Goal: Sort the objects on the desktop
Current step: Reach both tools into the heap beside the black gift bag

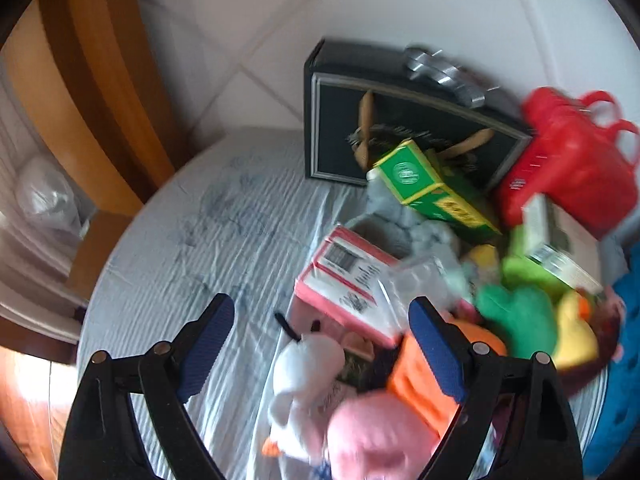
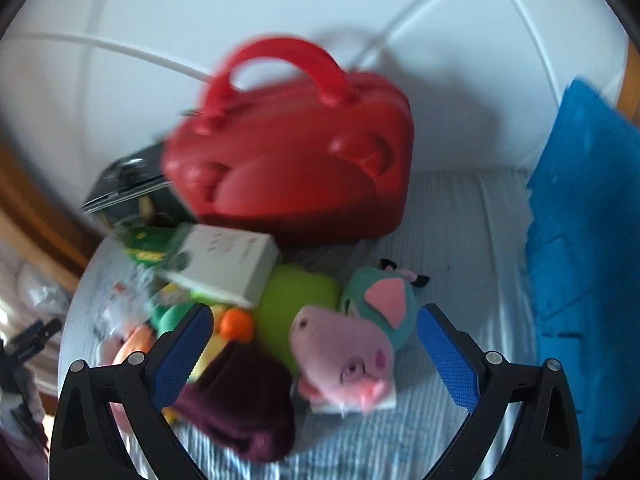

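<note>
A heap of toys and boxes lies on a round table with a striped cloth. My left gripper hangs open over its left side, above a white plush, a pink plush, an orange toy and a pink box; a green box lies further back. My right gripper is open above a pink pig plush and a dark purple plush. A white box and a green plush lie behind them. Nothing is held.
A red plastic case with a handle stands at the back, and a black box with a metal handle is beside it. A blue cushion fills the right side. White wall tiles are behind, and a wooden frame is at the left.
</note>
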Demonstrator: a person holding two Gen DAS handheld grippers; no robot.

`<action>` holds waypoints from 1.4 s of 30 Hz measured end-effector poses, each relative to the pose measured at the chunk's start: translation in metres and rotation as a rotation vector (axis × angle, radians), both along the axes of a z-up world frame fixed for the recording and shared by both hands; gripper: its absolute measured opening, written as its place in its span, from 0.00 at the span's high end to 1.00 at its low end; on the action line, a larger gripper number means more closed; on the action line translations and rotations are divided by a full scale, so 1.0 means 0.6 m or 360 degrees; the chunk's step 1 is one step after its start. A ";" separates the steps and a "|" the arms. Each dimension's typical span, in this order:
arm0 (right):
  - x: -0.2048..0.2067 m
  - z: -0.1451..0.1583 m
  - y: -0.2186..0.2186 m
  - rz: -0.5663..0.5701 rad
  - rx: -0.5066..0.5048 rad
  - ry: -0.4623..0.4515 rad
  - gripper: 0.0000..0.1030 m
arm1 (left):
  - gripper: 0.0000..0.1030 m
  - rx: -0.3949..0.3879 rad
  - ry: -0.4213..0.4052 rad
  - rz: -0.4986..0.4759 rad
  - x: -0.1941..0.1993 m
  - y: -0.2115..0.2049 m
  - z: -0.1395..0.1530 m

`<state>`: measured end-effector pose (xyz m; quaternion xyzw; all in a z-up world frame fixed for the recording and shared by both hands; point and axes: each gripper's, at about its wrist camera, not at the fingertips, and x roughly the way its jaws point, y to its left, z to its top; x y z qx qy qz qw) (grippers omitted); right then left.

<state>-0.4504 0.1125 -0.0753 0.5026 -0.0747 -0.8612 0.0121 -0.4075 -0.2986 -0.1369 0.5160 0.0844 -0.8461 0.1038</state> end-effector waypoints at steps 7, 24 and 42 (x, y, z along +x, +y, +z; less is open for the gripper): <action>-0.137 -0.138 0.002 -0.0124 0.0122 -0.0191 0.00 | 0.13 -0.0076 -0.0195 0.0132 -0.179 -0.011 -0.135; 0.035 -0.226 -0.101 0.0497 0.0048 -0.0569 0.01 | 0.14 -0.0007 -0.0282 -0.0388 0.074 0.200 -0.149; 0.160 0.006 -0.143 0.0648 0.0064 -0.0039 0.00 | 0.13 -0.0069 0.0064 -0.0332 0.157 0.146 -0.010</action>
